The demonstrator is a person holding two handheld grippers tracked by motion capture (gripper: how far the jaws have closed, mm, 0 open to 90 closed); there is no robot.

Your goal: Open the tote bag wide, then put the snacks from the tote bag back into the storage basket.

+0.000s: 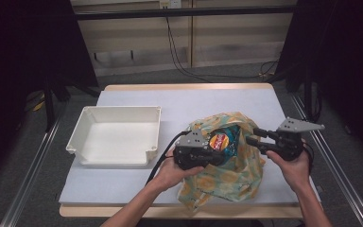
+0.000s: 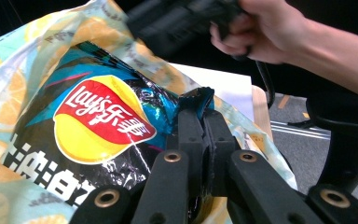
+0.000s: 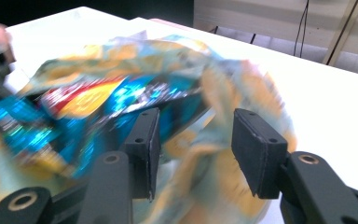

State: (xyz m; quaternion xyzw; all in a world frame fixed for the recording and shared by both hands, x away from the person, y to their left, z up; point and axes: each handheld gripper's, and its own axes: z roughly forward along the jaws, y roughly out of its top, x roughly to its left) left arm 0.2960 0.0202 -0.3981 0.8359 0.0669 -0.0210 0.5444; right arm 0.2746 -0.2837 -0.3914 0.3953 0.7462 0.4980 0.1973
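Note:
A blue and black Lay's chip bag (image 1: pixel 222 141) (image 2: pixel 98 121) (image 3: pixel 88 100) sits in the mouth of a cloth bag (image 1: pixel 236 176) (image 2: pixel 4 98) (image 3: pixel 247 88) printed with orange slices, at the table's front right. My left gripper (image 1: pixel 216 155) (image 2: pixel 204 114) is shut on the chip bag's crimped edge. From the right, my right gripper (image 1: pixel 254 136) (image 3: pixel 193 126) is open, its jaws on either side of a fold of the cloth bag near its rim. The right gripper (image 2: pixel 182 21) also appears blurred in the left gripper view, in a hand.
An empty white tray (image 1: pixel 118 109) stands on the left of the white table (image 1: pixel 194 99). Cables run over the floor behind the table. Metal rails flank both sides.

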